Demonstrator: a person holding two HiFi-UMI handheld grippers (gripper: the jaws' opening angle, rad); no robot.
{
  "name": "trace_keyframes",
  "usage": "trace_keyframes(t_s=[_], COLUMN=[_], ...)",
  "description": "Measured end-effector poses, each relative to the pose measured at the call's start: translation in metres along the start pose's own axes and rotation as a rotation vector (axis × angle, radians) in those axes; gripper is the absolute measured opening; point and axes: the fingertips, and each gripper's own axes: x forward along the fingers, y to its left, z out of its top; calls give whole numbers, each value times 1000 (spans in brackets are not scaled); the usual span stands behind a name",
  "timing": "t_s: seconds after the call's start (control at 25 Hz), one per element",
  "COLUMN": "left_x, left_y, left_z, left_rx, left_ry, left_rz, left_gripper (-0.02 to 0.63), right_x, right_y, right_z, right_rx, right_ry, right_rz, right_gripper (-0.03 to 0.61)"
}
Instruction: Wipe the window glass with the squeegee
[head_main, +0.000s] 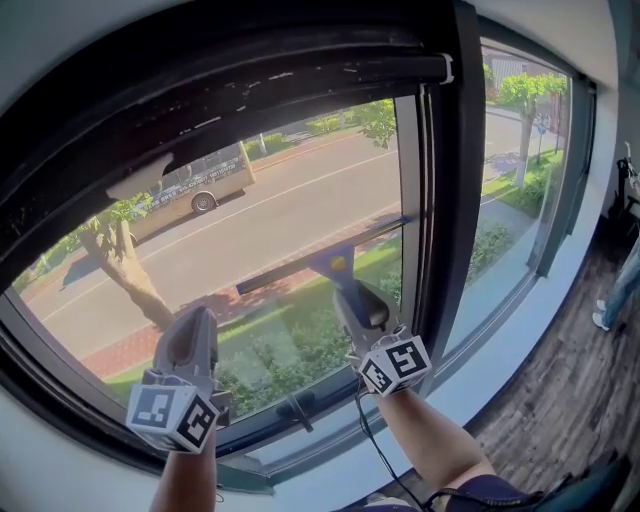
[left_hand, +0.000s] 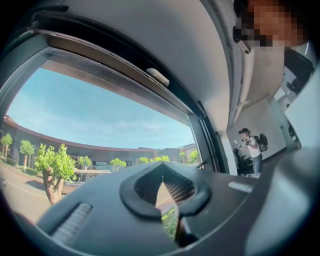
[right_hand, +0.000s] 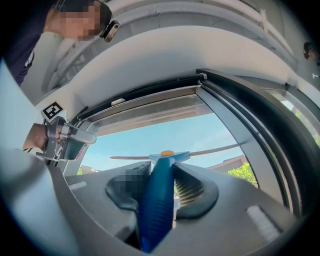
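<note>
Right tongs (head_main: 350, 298): clamped on the handle of the blue plastic squeegee with an orange stud and a long thin blade (head_main: 330, 263).
Left tongs (head_main: 195, 318): closed together, empty, low before the pane.
Squeegee position: blade against the clear window glass (head_main: 290, 200), mid-pane, tilted up to the right.
Progress: judged mid-wipe; no streak line shows, so the wiped share is untellable.

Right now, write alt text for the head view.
The right claw grips a blue squeegee, its blade slanted across the glass. The left claw is raised beside it, empty. Outside: a road, a van, trees.
</note>
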Motion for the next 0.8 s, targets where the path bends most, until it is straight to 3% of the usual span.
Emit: trace_keyframes(t_s=[0.8], left_x=[1], left_y=[-6], left_z=[-23], left_rx=[-28], left_ry=[40], left_rz=[-20], left_gripper=[5], right_x=[-28], right_y=[0], right_z=[-46], right_rx=[37], right_ry=[66], right_rz=[-5], right_gripper=[144])
